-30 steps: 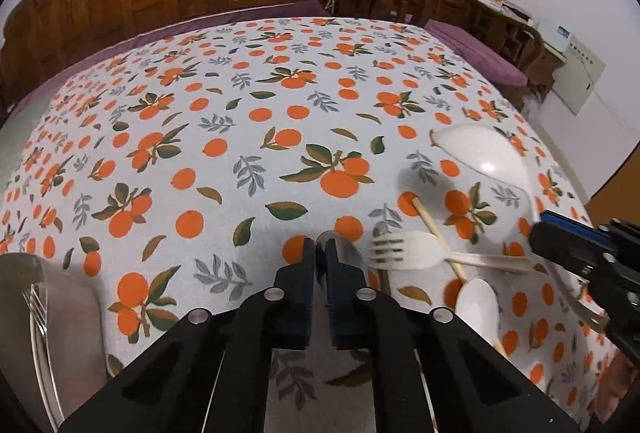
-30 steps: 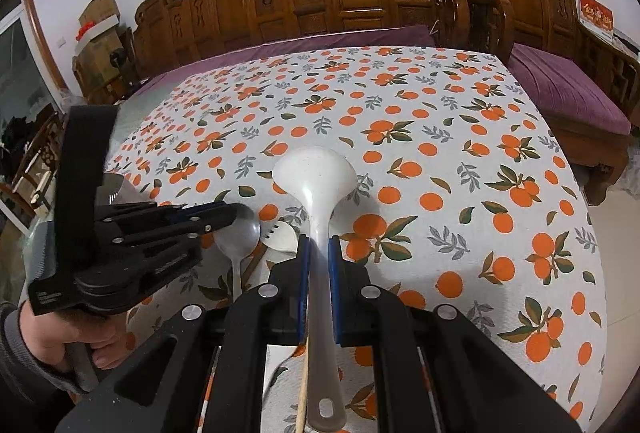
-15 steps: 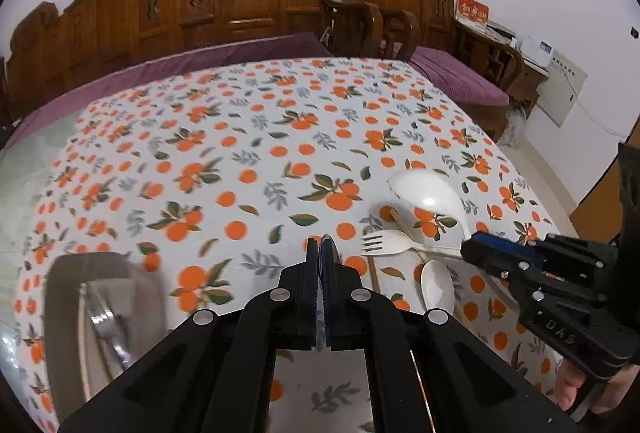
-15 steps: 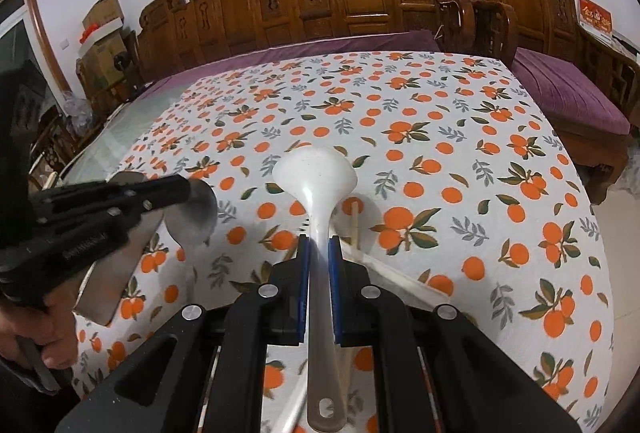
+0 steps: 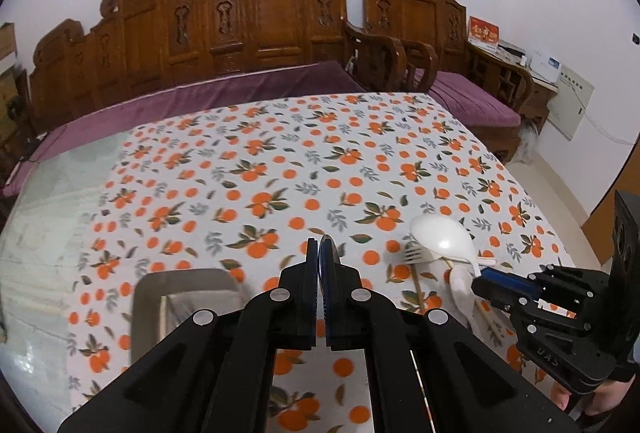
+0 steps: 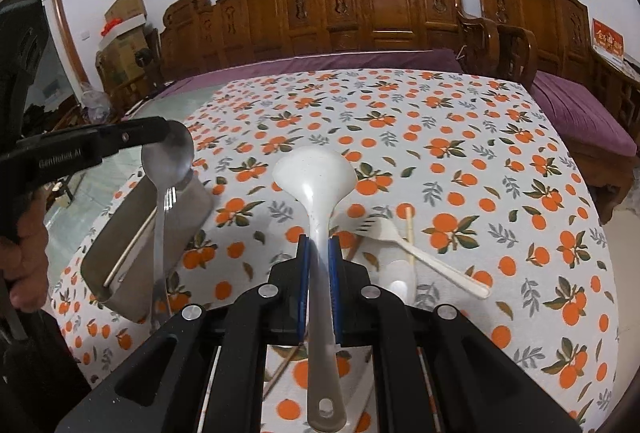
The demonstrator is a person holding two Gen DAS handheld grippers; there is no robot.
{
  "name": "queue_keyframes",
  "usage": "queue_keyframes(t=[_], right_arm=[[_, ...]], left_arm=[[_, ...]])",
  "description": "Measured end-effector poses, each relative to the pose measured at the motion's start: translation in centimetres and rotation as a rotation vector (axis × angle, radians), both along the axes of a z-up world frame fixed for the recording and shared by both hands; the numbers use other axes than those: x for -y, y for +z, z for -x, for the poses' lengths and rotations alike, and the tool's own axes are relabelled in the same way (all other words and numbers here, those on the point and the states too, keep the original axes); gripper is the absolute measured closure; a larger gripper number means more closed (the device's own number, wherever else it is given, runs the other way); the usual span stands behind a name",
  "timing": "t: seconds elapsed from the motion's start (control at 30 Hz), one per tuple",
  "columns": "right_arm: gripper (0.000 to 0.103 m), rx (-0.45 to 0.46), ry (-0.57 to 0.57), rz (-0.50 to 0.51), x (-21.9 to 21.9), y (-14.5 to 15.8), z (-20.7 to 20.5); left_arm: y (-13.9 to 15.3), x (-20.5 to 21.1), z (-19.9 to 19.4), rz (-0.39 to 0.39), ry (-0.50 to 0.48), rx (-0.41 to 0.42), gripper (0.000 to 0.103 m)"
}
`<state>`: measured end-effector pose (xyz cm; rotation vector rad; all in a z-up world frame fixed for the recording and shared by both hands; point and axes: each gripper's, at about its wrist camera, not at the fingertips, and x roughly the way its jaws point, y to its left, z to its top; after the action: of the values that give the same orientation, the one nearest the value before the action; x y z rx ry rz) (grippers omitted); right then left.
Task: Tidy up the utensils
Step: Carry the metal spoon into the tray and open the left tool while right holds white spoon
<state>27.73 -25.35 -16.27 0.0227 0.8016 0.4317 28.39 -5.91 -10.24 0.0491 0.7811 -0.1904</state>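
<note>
My left gripper (image 5: pixel 319 253) is shut on a metal spoon (image 6: pixel 168 157) by its bowl; in the right wrist view the spoon hangs handle-down over the metal tray (image 6: pixel 100 273). The tray (image 5: pixel 148 297) holds a chopstick (image 6: pixel 132 241) and a metal fork (image 6: pixel 170 197). My right gripper (image 6: pixel 319 247) is shut on the handle of a white ladle (image 6: pixel 314 173), also seen in the left wrist view (image 5: pixel 440 237). A white fork (image 6: pixel 404 245), a white spoon (image 6: pixel 396 273) and a chopstick (image 6: pixel 409 229) lie on the tablecloth beside it.
The table has an orange-print cloth (image 6: pixel 440 121) and bare glass on the left (image 5: pixel 48 217). Carved wooden benches with purple cushions (image 5: pixel 256 33) stand beyond the far edge. The table's right edge drops to the floor (image 5: pixel 560 169).
My left gripper has lifted the metal spoon and carried it left, from beside the white utensils to above the tray. My right gripper has kept hold of the ladle.
</note>
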Motion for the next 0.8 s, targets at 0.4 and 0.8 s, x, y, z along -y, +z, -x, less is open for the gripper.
queue_keyframes(t=[0.4, 0.8], right_arm=[[0.092, 0.038, 0.077, 0.021, -3.9, 0.6, 2.6], [0.092, 0.045, 0.115, 0.048, -6.3, 0.1, 3.7]], left_arm=[[1.7, -5.5, 1.6, -0.010, 0.051, -0.002, 0.102], [1.1, -11.0, 2.8, -0.085, 0.116, -0.008, 0.102]])
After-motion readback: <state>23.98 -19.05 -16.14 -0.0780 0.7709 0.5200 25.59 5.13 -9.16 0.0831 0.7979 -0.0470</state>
